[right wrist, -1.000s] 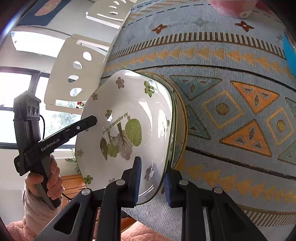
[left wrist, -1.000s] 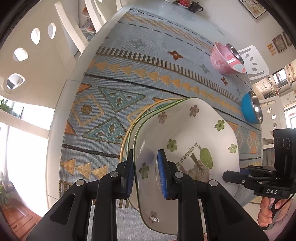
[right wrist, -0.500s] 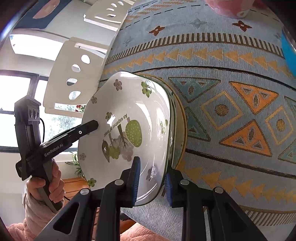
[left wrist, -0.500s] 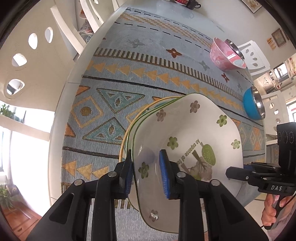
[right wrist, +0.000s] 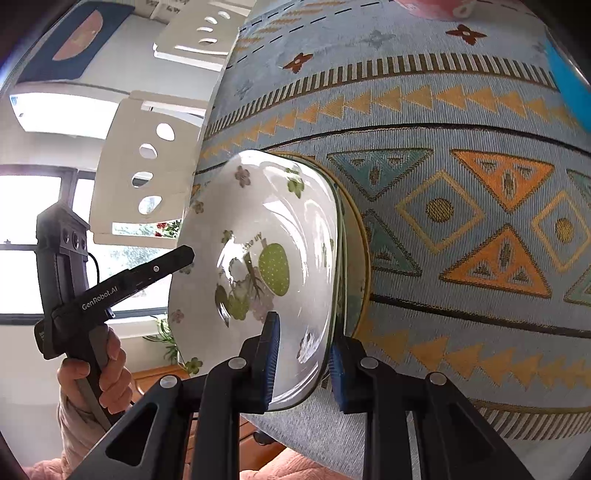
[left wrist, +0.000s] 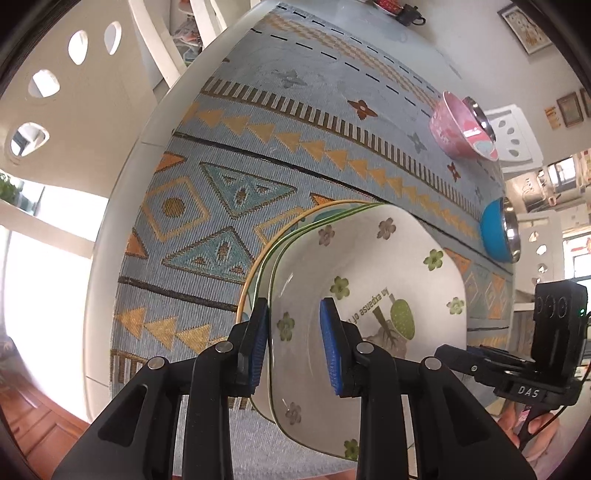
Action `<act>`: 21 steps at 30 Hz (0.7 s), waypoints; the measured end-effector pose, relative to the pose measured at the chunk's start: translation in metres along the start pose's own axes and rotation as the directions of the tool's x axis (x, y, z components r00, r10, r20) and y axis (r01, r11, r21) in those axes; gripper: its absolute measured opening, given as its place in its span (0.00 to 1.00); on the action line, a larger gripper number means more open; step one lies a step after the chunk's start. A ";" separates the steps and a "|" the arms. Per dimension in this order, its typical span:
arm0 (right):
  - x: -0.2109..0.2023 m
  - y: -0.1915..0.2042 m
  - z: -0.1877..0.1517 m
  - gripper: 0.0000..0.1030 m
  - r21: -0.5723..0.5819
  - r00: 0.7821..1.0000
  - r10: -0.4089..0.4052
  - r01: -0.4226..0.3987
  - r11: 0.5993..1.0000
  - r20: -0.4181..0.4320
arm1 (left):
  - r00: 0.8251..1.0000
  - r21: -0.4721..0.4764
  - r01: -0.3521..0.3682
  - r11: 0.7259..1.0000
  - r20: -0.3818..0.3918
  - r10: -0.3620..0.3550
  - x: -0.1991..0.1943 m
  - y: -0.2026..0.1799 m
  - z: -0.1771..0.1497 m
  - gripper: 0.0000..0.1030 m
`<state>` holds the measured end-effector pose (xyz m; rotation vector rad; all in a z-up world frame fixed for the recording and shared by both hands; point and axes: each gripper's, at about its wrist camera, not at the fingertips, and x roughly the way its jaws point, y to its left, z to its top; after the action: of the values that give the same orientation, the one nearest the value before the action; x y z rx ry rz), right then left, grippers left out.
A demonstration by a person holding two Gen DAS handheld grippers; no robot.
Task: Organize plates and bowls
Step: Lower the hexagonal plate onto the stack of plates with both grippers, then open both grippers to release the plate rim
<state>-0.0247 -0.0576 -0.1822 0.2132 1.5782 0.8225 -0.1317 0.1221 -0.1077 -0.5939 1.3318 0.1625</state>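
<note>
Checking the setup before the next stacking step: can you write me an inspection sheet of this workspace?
Surface: table under a patterned cloth.
Job's things: flowered white plate tops a stack of plates; pink bowl and blue bowl stand apart.
Clutter: dark cup at the far edge.
Grippers: left claw and right claw each straddle the top plate's rim.
Cables: thin lead on the left handle.
Surroundings: white chairs, window.

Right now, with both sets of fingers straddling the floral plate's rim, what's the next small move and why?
Probably lift both grippers clear. The floral plate looks seated on the stack, and the left gripper and right gripper straddle its rim without pressing, so it seems released. The pink bowl and blue bowl sit apart.
</note>
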 end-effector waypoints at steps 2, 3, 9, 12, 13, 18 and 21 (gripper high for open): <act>-0.001 -0.002 -0.001 0.24 0.007 1.000 0.007 -0.007 1.000 0.002 | 1.000 0.025 -0.021 0.999 0.001 0.021 0.001 -0.005 -0.001 0.27; -0.001 -0.001 -0.001 0.24 0.006 1.000 0.008 -0.008 1.000 0.002 | 0.999 0.036 -0.035 0.999 -0.001 0.035 0.001 -0.007 -0.001 0.27; -0.002 0.000 -0.002 0.24 0.016 1.000 0.006 -0.006 1.000 -0.014 | 0.993 0.099 -0.114 0.989 -0.017 0.116 0.004 -0.017 -0.001 0.27; 0.000 0.008 0.001 0.30 0.007 0.999 -0.020 0.021 1.000 -0.042 | 0.989 0.115 -0.141 0.983 -0.019 0.144 0.004 -0.020 -0.002 0.27; 0.002 0.013 0.002 0.30 -0.003 0.997 -0.041 0.041 0.999 -0.063 | 0.989 0.115 -0.145 0.983 -0.018 0.148 0.003 -0.020 -0.002 0.27; 0.012 0.038 0.011 0.43 -0.067 0.975 -0.173 0.164 0.984 -0.142 | 0.982 0.105 -0.183 0.978 -0.019 0.186 0.001 -0.017 -0.003 0.27; 0.018 0.053 0.017 0.53 -0.099 0.943 -0.271 0.256 0.961 -0.194 | 0.984 0.087 -0.176 0.980 -0.025 0.179 -0.001 -0.011 -0.005 0.27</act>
<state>-0.0297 -0.0028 -0.1639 -0.1404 1.7219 0.7061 -0.1315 0.1104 -0.1043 -0.4068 1.4161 0.2416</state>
